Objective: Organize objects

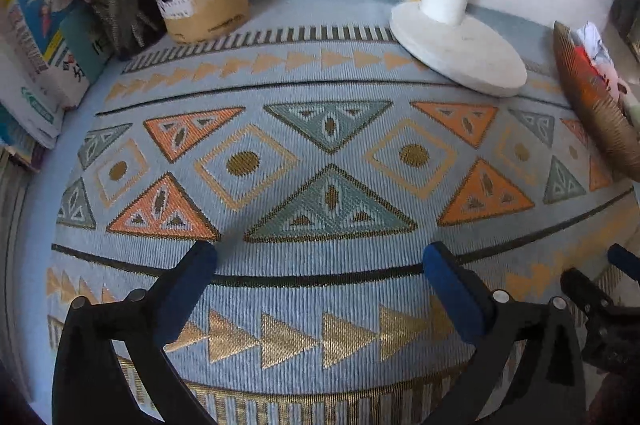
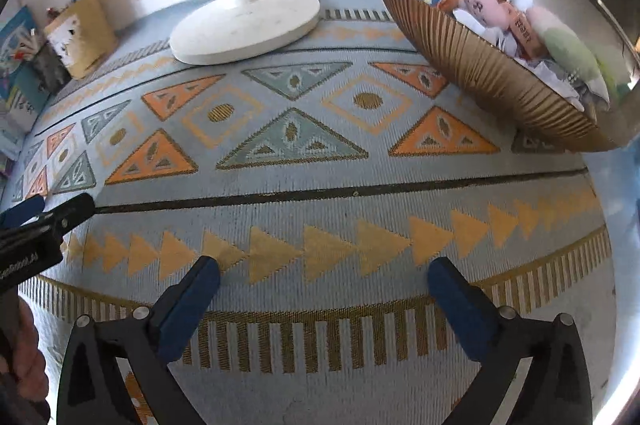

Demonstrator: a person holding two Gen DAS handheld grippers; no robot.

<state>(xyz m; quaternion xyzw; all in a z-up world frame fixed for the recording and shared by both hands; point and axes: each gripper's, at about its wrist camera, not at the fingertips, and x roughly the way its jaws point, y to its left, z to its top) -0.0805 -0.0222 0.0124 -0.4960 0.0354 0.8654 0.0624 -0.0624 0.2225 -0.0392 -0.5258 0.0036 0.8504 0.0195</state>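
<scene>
Both my left tool [image 1: 320, 257] and right tool [image 2: 324, 271] hang wide open and empty over bare counter [image 2: 320, 209], while the toys and crumpled paper sit in the bowl [image 2: 480, 65] ahead-right, so sorting looks nearly finished.

Both wrist views look down close over the patterned mat [image 1: 320, 153], sharing the lamp base [image 2: 244, 25].
</scene>
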